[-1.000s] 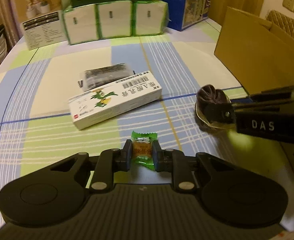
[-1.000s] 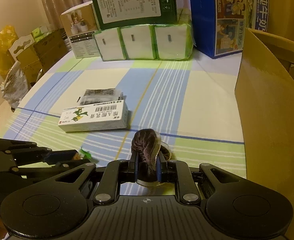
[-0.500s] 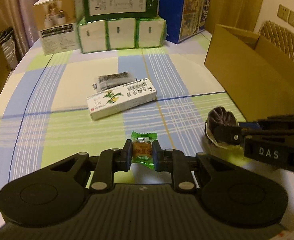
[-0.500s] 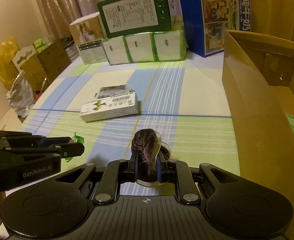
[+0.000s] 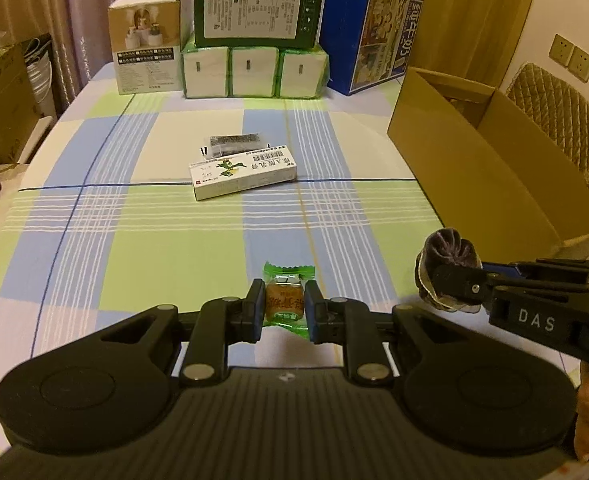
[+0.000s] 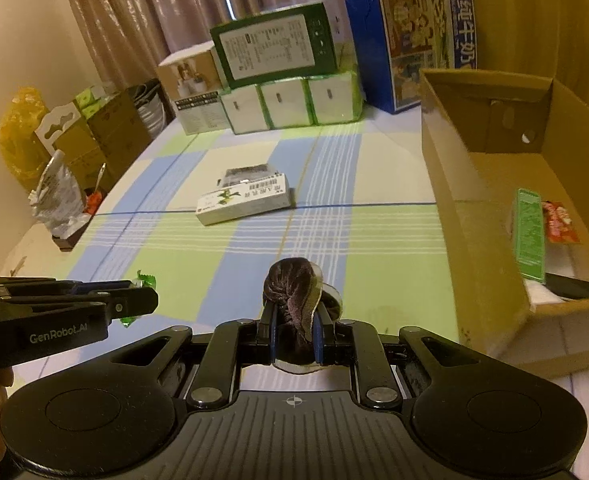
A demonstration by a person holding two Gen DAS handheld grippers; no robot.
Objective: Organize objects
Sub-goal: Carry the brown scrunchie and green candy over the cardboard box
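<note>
1. Candy (image 5: 285,303) in a green wrapper sat pinched between the fingers of my left gripper (image 5: 283,309), which was closed on it and held it clear above the checked tablecloth (image 5: 142,240).
2. My right gripper (image 6: 295,334) was clamped shut on a dark pleated pastry (image 6: 292,294) in a clear wrapper, also lifted off the cloth, just to the right of the candy.
3. Beyond the candy, further up the cloth, a white medicine box (image 5: 243,172) lay flat and slightly askew.
4. A dark packet (image 5: 234,142) lay touching the far edge of that white box.
5. To the right of the candy stood an open cardboard box (image 6: 470,184); inside it I saw a green pack (image 6: 528,232), a red packet (image 6: 560,222) and a black item (image 6: 572,286).
6. At the far end of the cloth, well beyond the candy, three tissue packs (image 5: 254,70) stood in a row with a green box (image 5: 256,12) on top, a blue carton (image 5: 378,36) to their right and a tan box (image 5: 146,46) to their left.
</note>
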